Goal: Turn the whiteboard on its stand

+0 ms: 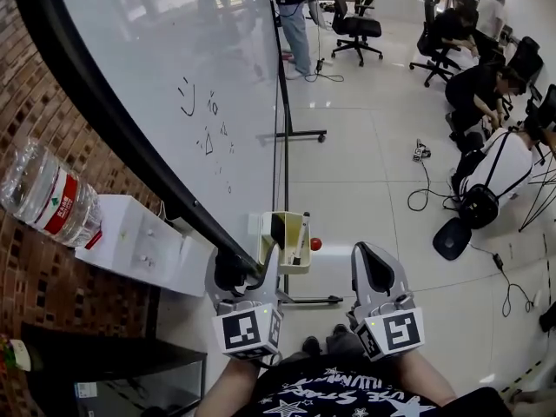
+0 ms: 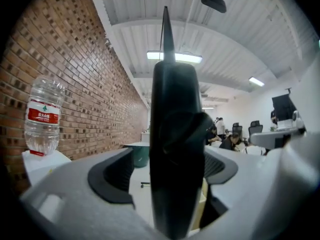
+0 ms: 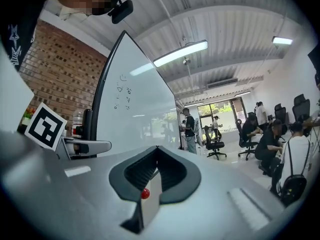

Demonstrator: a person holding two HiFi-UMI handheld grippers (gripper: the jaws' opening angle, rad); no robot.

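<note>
Left gripper (image 1: 248,269) was held level and pointed away from the person. Its fingers were released and spread on either side of the black frame (image 2: 175,134) at the near edge of the whiteboard (image 1: 174,68). The whiteboard stood on its stand (image 1: 306,301) at the left, beside the brick wall (image 1: 35,120). Right gripper (image 1: 375,268), level and just to the right, had its fingers clenched on nothing.

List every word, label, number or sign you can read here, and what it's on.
Nothing reads clearly.
Bottle label: red, white print too small.
Whiteboard: a hand-drawn triangle and scribbles, illegible.
Shirt: white lettering, upside down and cut off, unreadable.
Marker cubes: coded squares, no words.
</note>
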